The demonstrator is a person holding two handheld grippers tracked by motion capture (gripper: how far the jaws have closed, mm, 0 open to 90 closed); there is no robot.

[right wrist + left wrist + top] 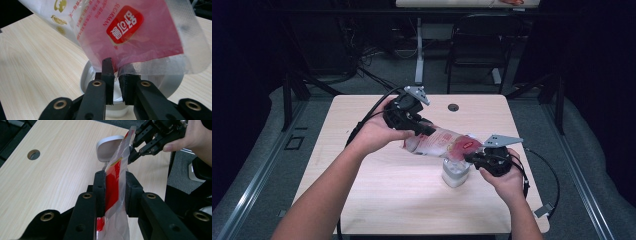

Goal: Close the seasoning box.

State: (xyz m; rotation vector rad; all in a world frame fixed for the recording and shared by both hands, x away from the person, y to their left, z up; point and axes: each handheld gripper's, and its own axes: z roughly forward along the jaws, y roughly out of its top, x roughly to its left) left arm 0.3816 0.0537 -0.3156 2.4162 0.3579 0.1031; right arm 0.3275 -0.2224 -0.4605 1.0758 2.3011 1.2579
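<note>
bag: red-and-clear pouch [439, 142] hangs tilted over the white cup [455, 174], mouth end lowest, right above the rim
left claw: left gripper [421, 127] pinching the bag's upper end
right claw: right gripper [472, 156] nipping the lower edge at the mouth
tip: I'd keep the mouth centered over the cup, raise the left end slowly
room: table [362, 165] bare all around, cup well in from the edges
</note>
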